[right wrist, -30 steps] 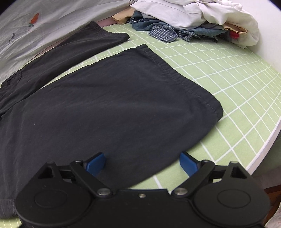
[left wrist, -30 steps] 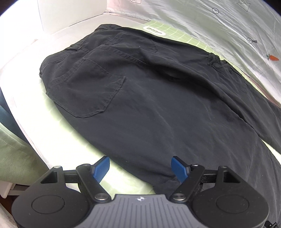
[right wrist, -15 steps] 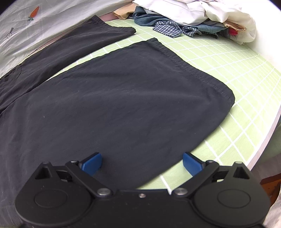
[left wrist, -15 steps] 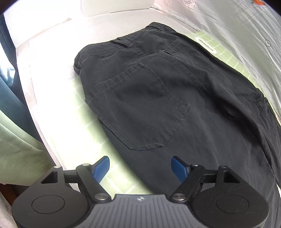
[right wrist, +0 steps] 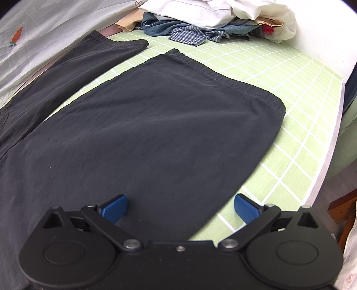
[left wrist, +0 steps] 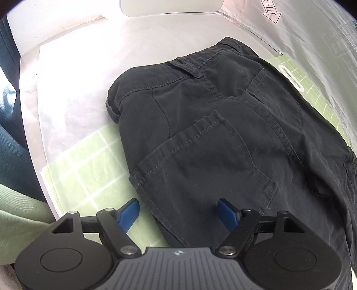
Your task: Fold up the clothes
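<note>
Now, black trousers flat on green mat, L gripper jaws apart, R gripper just widened, nothing clamped.

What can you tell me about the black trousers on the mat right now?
The black trousers look like thin woven cotton, lying flat, back side up on the green grid mat. The left wrist view shows the waistband, a belt loop and stitched patch pockets, with the waist end overhanging the mat. The right wrist view shows two legs spread apart, hems toward the pile of clothes. Both grippers hover open over the near edge; no fingers visibly pinch the cloth.
</note>
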{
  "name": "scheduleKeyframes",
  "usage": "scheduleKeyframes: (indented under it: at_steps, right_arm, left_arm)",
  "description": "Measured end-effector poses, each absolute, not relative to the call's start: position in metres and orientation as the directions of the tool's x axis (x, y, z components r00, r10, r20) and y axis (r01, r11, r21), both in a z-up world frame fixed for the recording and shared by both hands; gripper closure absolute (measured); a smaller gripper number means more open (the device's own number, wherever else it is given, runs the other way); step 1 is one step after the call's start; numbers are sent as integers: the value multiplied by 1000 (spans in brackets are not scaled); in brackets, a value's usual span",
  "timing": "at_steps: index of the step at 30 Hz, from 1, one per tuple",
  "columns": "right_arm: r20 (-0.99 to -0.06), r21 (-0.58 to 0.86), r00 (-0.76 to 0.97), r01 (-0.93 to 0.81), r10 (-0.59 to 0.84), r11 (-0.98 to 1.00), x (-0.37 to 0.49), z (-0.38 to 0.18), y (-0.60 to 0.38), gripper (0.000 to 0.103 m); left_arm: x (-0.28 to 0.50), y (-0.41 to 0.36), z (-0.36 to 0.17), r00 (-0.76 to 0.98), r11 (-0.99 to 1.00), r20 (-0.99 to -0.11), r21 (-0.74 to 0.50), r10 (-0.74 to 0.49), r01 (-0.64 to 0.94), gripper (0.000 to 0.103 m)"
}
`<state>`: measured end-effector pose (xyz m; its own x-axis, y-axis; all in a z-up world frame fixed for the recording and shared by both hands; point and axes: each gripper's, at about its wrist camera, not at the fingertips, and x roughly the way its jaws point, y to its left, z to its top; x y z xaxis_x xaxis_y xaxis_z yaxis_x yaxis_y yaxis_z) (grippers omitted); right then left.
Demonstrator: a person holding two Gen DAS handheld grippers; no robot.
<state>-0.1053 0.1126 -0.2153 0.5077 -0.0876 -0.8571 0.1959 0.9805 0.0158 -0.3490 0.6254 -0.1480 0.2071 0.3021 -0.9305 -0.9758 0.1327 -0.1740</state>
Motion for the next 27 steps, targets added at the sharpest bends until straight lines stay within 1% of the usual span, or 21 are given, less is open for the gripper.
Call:
scheduleKeyframes:
  at_steps: [2,4,6,7,8,9,10,12,13,14,15,16,17,18,19,20,23,27]
  right_arm:
    - [-857,16,506,215,-98,976,-104,-215,113,0]
    - [-857,16,504,234,-107,972,-101,-215,114,3]
    - [-853,15,509,243,-114,970,-99,-213,115,11]
    - [-851,13,512,247,-119,969,-98,-212,115,13]
    - [-848,11,515,251,-123,968,-97,-211,115,19]
    - [-846,9,518,255,-128,967,-96,-209,115,28]
    - [-843,7,520,259,-133,966,-94,-208,116,34]
    - [-841,9,524,265,-136,964,-90,-205,114,62]
    - [-844,13,519,274,-137,962,-88,-204,111,68]
    - [-846,19,515,284,-136,959,-86,-203,108,73]
    - [-849,46,515,294,-118,955,-85,-202,104,81]
    - [-848,75,520,305,-100,949,-85,-200,100,85]
    - [-847,103,525,316,-83,943,-84,-199,96,91]
    - [-845,119,530,322,-75,939,-85,-197,93,97]
    - [-842,135,535,328,-66,935,-86,-195,90,101]
    - [-839,150,541,333,-58,931,-86,-193,87,101]
    - [-830,197,557,349,-34,916,-88,-186,78,101]
    - [-791,195,611,261,-5,945,-85,-170,85,101]
  left_arm:
    - [-346,628,-148,227,144,-926,-191,303,-971,27]
    - [-344,630,-150,235,130,-925,-204,298,-970,27]
    - [-343,631,-150,232,109,-923,-208,306,-972,27]
    - [-344,631,-149,229,92,-922,-211,311,-973,27]
    - [-345,631,-149,227,74,-921,-215,317,-974,32]
    - [-345,631,-148,221,63,-921,-212,322,-975,40]
    - [-345,632,-147,211,51,-922,-206,325,-977,44]
    - [-348,632,-146,210,24,-919,-214,334,-976,65]
    - [-350,631,-145,210,3,-917,-222,340,-975,72]
    - [-353,631,-144,210,-18,-914,-230,347,-973,85]
    - [-357,631,-142,222,-47,-907,-255,358,-966,91]
    - [-361,630,-140,243,-73,-895,-289,374,-954,91]
    - [-366,629,-138,271,-98,-879,-333,393,-938,94]
    - [-368,627,-135,275,-104,-871,-344,407,-933,95]
    - [-369,626,-131,279,-110,-863,-354,421,-929,96]
    - [-370,624,-128,282,-116,-855,-364,436,-924,96]
    - [-362,616,-115,260,-86,-841,-338,475,-937,98]
    - [-348,610,-94,265,-36,-807,-334,528,-942,98]
